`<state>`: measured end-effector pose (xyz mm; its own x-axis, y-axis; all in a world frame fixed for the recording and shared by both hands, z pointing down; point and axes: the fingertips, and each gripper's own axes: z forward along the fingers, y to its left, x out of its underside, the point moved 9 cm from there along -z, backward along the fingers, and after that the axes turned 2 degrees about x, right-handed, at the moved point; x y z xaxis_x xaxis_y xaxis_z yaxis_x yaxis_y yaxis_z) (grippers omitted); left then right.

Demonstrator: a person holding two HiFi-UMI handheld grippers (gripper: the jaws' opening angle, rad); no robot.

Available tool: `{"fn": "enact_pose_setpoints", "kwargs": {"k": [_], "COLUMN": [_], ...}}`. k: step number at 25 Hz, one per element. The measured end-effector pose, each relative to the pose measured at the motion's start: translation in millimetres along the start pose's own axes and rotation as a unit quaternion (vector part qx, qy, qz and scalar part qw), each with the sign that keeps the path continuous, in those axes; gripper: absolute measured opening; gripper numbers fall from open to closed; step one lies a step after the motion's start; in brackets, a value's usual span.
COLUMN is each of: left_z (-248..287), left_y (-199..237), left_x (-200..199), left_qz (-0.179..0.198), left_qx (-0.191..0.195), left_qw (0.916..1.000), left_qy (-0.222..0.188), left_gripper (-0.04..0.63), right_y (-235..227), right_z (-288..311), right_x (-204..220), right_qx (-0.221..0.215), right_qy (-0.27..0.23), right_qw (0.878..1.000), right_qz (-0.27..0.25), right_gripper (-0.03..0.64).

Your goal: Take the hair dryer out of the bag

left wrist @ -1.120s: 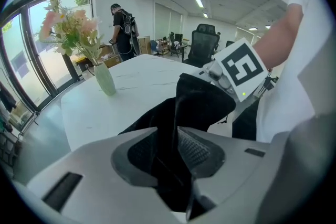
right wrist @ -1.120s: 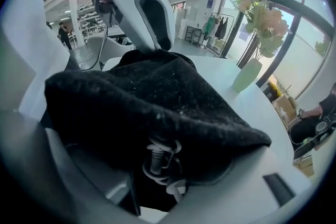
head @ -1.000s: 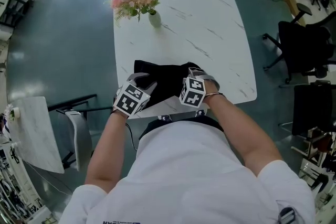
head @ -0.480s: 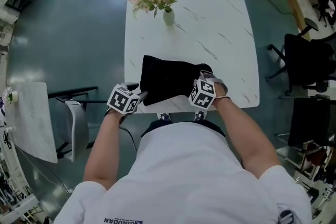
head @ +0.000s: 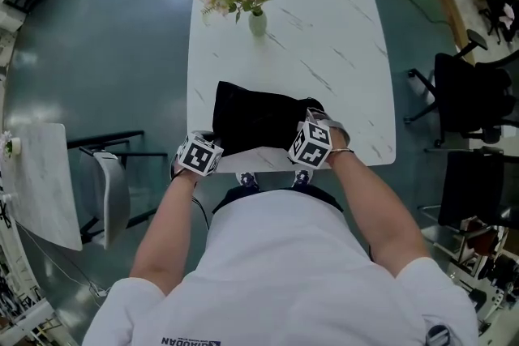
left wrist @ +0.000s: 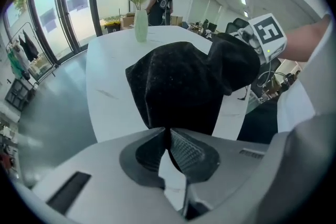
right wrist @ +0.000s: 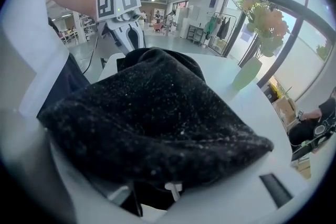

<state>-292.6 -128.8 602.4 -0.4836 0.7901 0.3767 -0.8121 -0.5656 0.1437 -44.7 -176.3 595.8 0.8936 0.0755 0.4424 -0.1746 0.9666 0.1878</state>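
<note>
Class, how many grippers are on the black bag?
2. The left gripper, its jaws just closed onto cloth, pinches the bag's near left corner. The right gripper holds its near right side, with cloth draped over it. None looks hidden.

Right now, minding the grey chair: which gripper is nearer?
Left. The left gripper, jaws just closed on the bag, is at the table edge beside the chair; the right gripper, also just closing on the bag, is across it.

White marble-look table (head: 340, 53) on grey-green floor (head: 97, 53). Vase (head: 258, 22) with pink flowers upright near far table edge. Black office chair (head: 470, 89) well apart at right.
</note>
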Motion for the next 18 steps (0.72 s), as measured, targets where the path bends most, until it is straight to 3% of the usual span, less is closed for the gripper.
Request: {"fn": "enact_pose_setpoints", "kwargs": {"k": [7, 18], "left_z": [-10, -27], "left_y": [13, 14], "left_x": [2, 17], "left_qz": [-0.028, -0.042], "left_qx": [-0.029, -0.017], "left_qw": [0.9991, 0.9989], "left_qy": [-0.013, -0.006], "left_gripper": [0.029, 0.03], "right_y": [3, 10], "right_z": [-22, -37], "right_x": [27, 64], "right_qx": [0.007, 0.002], "right_qy": [0.011, 0.015], "right_qw": [1.0, 1.0], "right_qz": [0.011, 0.02], "right_gripper": [0.219, 0.218]}}
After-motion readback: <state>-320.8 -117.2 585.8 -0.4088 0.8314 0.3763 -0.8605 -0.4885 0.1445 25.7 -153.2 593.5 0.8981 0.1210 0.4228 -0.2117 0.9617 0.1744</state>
